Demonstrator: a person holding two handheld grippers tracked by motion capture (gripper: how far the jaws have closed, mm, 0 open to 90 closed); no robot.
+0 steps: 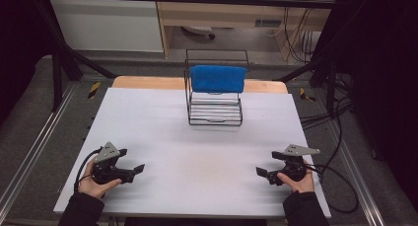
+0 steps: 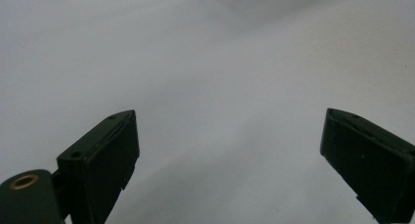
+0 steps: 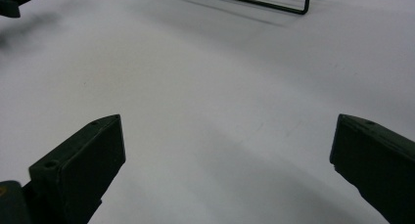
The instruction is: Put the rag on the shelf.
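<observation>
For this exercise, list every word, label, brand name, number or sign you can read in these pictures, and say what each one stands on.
No text can be read.
A small blue label on the wooden furniture behind the table: too small and blurred.
The blue towel, wire rack, white table, left gripper and right gripper: no visible lettering.

Two black two-jaw grippers are seen, the left gripper (image 1: 129,162) and the right gripper (image 1: 267,167), each topped by a grey three-cornered plate with small holes and trailed by a black cable behind the jaws. Dark sleeves are worn behind each gripper. In the gripper views, flat rectangular black jaw pads with small screw holes are shown, and a brass-coloured ring is set beside the left gripper's near jaw.
</observation>
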